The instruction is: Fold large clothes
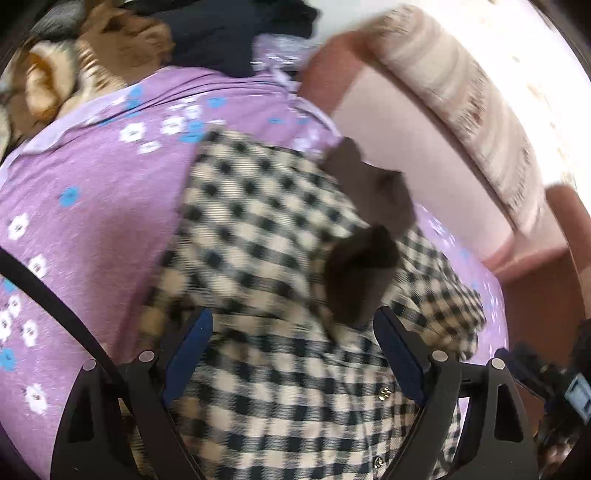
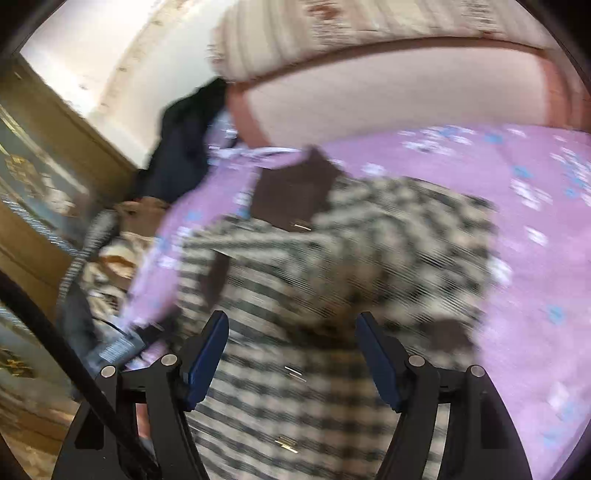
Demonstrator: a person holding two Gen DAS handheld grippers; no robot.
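Left wrist: checked garment (image 1: pixel 266 229) on bedsheet (image 1: pixel 92 206)

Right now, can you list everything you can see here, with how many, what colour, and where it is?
checked jacket: one, cream and black with a dark brown collar, lying on the bedsheet under both grippers
bedsheet: one, purple with white and blue flowers, covering the bed
headboard: one, pink, at the far edge of the bed
striped pillow: one, cream, leaning on top of the headboard
dark garment: one, navy or black, at the bed's far corner
heap of clothes: several, brown and beige, beside the dark garment
left gripper: one, black with blue pads, jaws open over the jacket
right gripper: one, black with blue pads, jaws open over the jacket
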